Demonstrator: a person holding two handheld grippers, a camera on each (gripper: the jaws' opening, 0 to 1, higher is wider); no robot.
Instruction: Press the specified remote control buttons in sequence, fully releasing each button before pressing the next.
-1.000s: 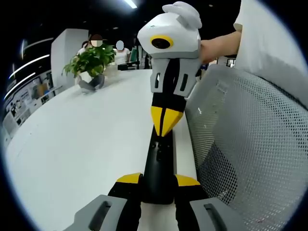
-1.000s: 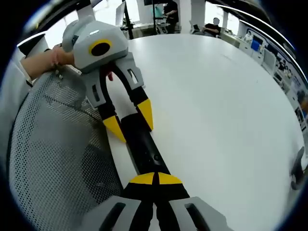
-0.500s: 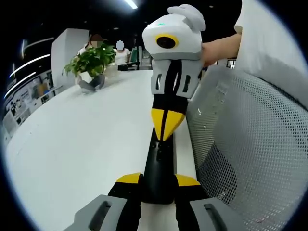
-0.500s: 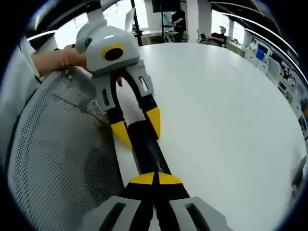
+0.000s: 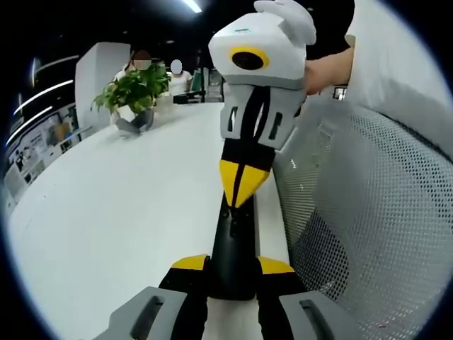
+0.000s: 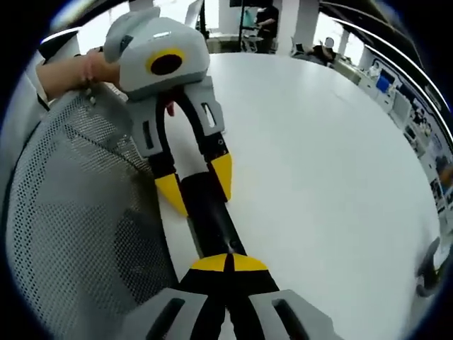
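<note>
While the left gripper (image 5: 225, 268) grips the near end of the remote (image 5: 233, 244), its yellow-tipped jaws sit on either side of the black body, clamped on it. In the left gripper view the remote runs lengthwise away from the jaws, lying on the white table (image 5: 120, 212) close to its right edge.

Right gripper (image 6: 229, 264): jaws together, yellow tips meeting with no gap between them. In the right gripper view the tips rest on the top face of the remote (image 6: 209, 219) at its near end. Whether a button is pushed down under them: cannot tell.

Cross-check from the opposite cameras. In the left gripper view the right gripper (image 5: 241, 185) comes in from the far side, pointed yellow tips closed and down on the far part of the remote, a hand (image 5: 327, 69) behind its white body. In the right gripper view the left gripper (image 6: 192, 185) straddles the far part of the remote, one yellow tip on each side, with a hand (image 6: 74, 71) holding it.

Surroundings: a grey mesh chair back (image 5: 368, 212) stands just beside the table edge, right of the remote in the left gripper view. A potted plant (image 5: 133, 95) stands on the far left of the table. People are seen far off beyond the table.
</note>
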